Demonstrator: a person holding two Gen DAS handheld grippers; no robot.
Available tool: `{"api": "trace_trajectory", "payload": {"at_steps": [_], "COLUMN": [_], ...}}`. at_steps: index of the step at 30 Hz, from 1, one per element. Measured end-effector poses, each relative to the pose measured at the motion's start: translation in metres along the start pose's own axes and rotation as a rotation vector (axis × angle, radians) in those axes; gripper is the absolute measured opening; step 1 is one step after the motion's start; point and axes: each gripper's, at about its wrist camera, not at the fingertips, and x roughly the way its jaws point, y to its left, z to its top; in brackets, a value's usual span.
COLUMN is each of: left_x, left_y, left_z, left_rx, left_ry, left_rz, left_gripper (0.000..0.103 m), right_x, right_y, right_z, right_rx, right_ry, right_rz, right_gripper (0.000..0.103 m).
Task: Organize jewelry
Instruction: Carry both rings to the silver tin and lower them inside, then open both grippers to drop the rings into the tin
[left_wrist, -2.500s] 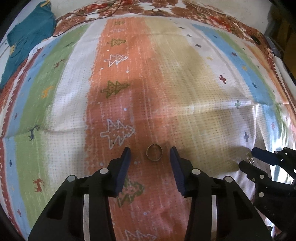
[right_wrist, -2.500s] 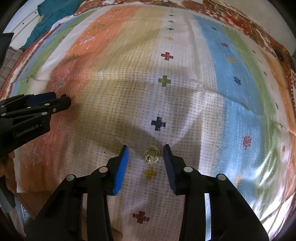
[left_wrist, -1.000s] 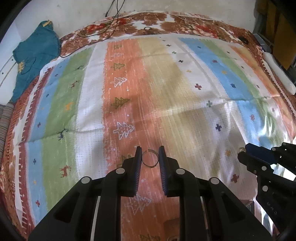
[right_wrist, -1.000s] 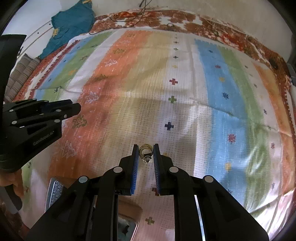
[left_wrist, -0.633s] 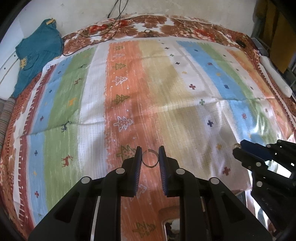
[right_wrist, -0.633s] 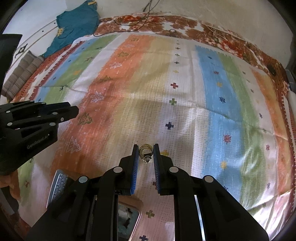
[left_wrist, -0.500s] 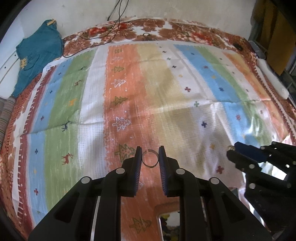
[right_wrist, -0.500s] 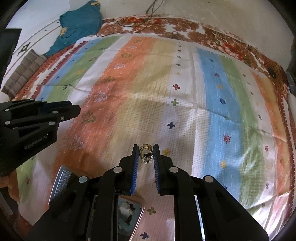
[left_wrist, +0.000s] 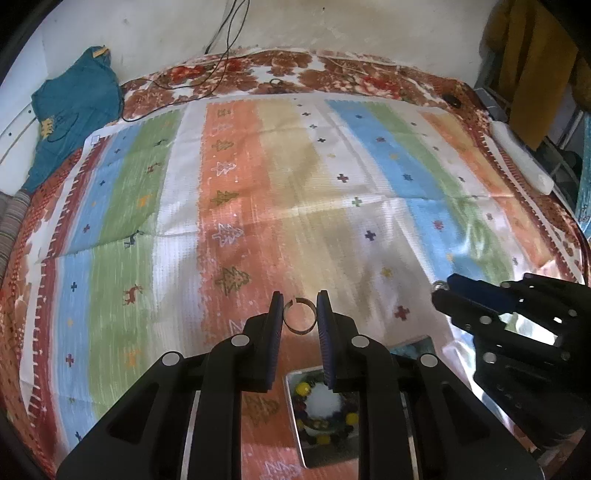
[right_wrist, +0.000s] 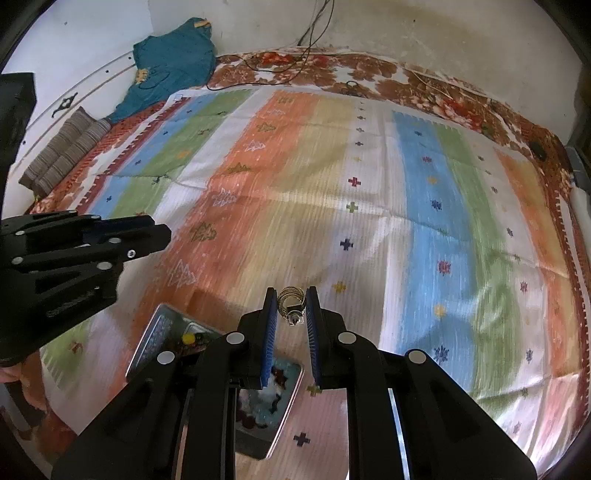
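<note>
- Nearest in the left wrist view, a shallow metal tray (left_wrist: 295, 413) is seen below the left gripper (left_wrist: 300, 314); its right part is hidden behind the right finger, and the beaded pieces inside are blurred, so only yellow, dark and white beads can be made out.
- A second tray (right_wrist: 284, 398) is partly covered by the right gripper (right_wrist: 291, 306) in the right wrist view; its contents are smeared and cannot be identified.
- A further tray (right_wrist: 147, 347) with a patterned rim is cut off by the gripper's left finger.
- A thin open ring (left_wrist: 300, 320) is clamped between the blue pads (left_wrist: 275, 332) of the left gripper, held above the striped bedspread (left_wrist: 258, 184).
- A coiled gold ring with a small stone (right_wrist: 291, 301) is pinched between the pads of the right gripper; the stone's setting is too small to make out.
- Each gripper is seen at the edge of the other's view, its body cropped by the frame.
- The bedspread is blurred in its nearer part, and tree and cross motifs are only sharp farther off.
- At the far edge, a teal garment (left_wrist: 74, 114), dark cables (left_wrist: 221, 48) and a folded striped cloth (right_wrist: 62, 151) are seen against the wall.
</note>
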Motion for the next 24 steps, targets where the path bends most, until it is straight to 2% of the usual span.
{"api": "trace_trajectory", "payload": {"at_steps": [13,19,21,24], "left_x": [-0.039,-0.041,-0.04,-0.04], "left_y": [-0.02,-0.022,-0.02,-0.017], "left_z": [-0.03,-0.039,-0.04,-0.043], "left_rx": [0.034,0.031,0.008,-0.015], "left_ry": [-0.039,-0.028,-0.01,-0.002], "left_rz": [-0.051,-0.054,-0.078,-0.085], "left_gripper": [0.018,0.018,0.018,0.019], "right_x": [-0.019,-0.022,-0.022,-0.026], "right_y": [0.01,0.011,0.011,0.009], "right_z": [-0.019,-0.027,-0.03,-0.033], "right_rx": [-0.021,-0.006,-0.002,0.012], "right_ry": [-0.012,0.009,0.021,0.017], "right_rz": [0.047,0.093,0.105,0.109], "right_gripper": [0.017,0.017,0.017,0.026]}}
